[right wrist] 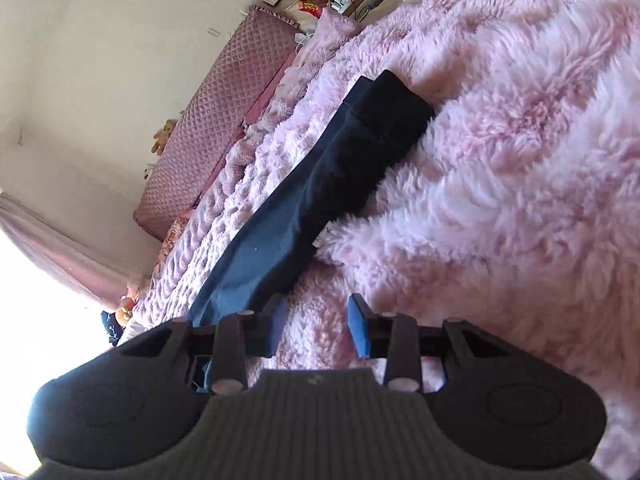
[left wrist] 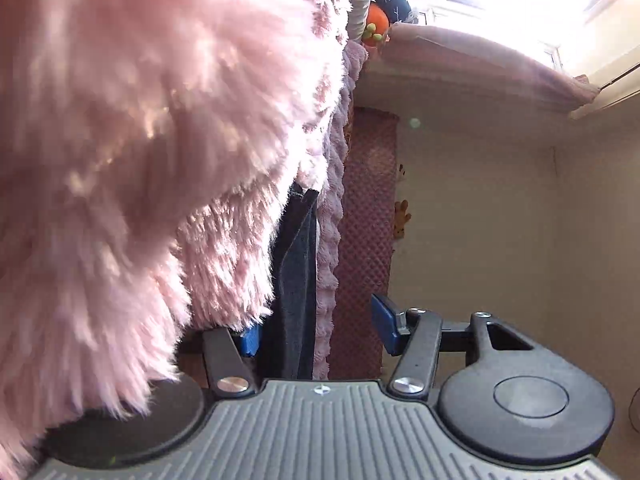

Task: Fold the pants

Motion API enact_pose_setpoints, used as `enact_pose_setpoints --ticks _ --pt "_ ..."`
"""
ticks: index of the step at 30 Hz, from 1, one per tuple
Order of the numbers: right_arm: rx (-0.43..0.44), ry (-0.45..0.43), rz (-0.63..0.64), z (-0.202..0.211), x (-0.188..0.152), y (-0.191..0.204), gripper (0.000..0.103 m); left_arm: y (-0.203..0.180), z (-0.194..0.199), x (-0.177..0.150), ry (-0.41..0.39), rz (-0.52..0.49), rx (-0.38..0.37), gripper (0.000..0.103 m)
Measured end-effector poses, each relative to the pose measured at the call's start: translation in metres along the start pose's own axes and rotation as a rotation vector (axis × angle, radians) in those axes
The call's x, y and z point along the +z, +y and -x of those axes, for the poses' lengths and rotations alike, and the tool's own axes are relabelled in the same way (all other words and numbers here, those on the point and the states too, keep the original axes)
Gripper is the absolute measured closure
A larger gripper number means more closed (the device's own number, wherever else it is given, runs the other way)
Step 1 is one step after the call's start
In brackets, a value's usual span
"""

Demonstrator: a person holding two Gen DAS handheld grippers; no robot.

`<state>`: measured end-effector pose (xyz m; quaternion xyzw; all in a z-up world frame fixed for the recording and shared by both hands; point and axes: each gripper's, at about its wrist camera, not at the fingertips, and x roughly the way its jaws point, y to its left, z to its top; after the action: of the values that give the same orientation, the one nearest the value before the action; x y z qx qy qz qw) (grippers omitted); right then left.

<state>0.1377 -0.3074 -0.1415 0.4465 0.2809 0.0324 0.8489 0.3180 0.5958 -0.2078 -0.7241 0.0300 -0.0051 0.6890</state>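
The dark navy fabric pants (right wrist: 320, 184) lie stretched in a long narrow strip across the shaggy pink fur blanket (right wrist: 500, 160) on the bed, their far end doubled over and darker, their near end running under the left finger of the right gripper (right wrist: 317, 330). That claw stands released, its blue pads apart over bare fur, the cloth beside rather than between them. In the left wrist view the pants (left wrist: 294, 280) show as a dark band between the left gripper's (left wrist: 318, 330) parted pads, which press on nothing I can make out. Beyond sit a quilted pink headboard (right wrist: 216, 128) and an orange plush toy (left wrist: 376, 24). The risk, as I judge it: either claw closing now could pinch long fur with the hem, dragging the blanket and skewing the fold.
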Motion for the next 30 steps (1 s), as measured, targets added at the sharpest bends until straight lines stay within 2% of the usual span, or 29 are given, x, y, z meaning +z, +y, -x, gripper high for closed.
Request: enact_pose_setpoints --ticks 1,3,5,7,8,9,11,13,16,18,20,24,27,28,30 --pt "-0.028 -0.004 0.013 -0.003 0.0 0.003 0.07 0.0 -0.004 0.001 -0.007 0.001 0.016 0.047" --pt "-0.11 0.007 0.046 -0.01 -0.005 0.008 0.071 0.0 -0.009 0.003 -0.023 0.014 0.056 0.062" --pt "-0.125 0.018 0.058 -0.014 -0.009 0.008 0.071 0.001 -0.017 0.008 -0.042 0.048 0.098 0.067" --pt "-0.135 0.012 0.073 -0.015 -0.01 0.009 0.071 0.001 -0.02 0.009 -0.05 0.028 0.083 0.067" --pt "-0.144 0.005 0.086 -0.014 -0.011 0.008 0.074 0.0 -0.022 0.007 -0.056 0.003 0.094 0.075" --pt "-0.153 -0.005 0.096 -0.013 -0.011 0.008 0.076 -0.001 -0.025 0.006 -0.056 -0.022 0.115 0.087" --pt "-0.152 -0.008 0.098 -0.013 -0.01 0.005 0.077 -0.008 -0.03 0.004 -0.055 -0.07 0.16 0.098" --pt "-0.147 -0.012 0.101 -0.011 -0.009 0.003 0.078 -0.02 -0.029 0.002 -0.062 -0.107 0.166 0.099" --pt "-0.127 -0.017 0.096 -0.01 -0.008 -0.002 0.078 -0.048 -0.025 -0.004 -0.062 -0.154 0.126 0.099" --pt "-0.107 -0.022 0.095 -0.011 -0.005 -0.005 0.078 -0.075 -0.029 -0.015 -0.053 -0.239 0.109 0.099" --pt "-0.097 -0.056 0.102 -0.012 -0.001 -0.004 0.078 -0.105 -0.03 -0.029 -0.033 -0.347 0.126 0.099" --pt "-0.049 -0.117 0.061 -0.013 0.016 -0.002 0.078 -0.162 -0.035 -0.078 0.008 -0.438 0.101 0.099" --pt "-0.083 -0.17 0.17 -0.017 0.039 0.017 0.078 -0.195 -0.015 -0.125 0.003 -0.527 0.116 0.099" --pt "-0.106 -0.202 0.221 -0.018 0.049 0.025 0.078 -0.206 -0.01 -0.141 0.003 -0.551 0.113 0.099" --pt "-0.092 -0.281 0.284 -0.017 0.07 0.037 0.078 -0.225 -0.004 -0.174 0.02 -0.574 0.088 0.099"
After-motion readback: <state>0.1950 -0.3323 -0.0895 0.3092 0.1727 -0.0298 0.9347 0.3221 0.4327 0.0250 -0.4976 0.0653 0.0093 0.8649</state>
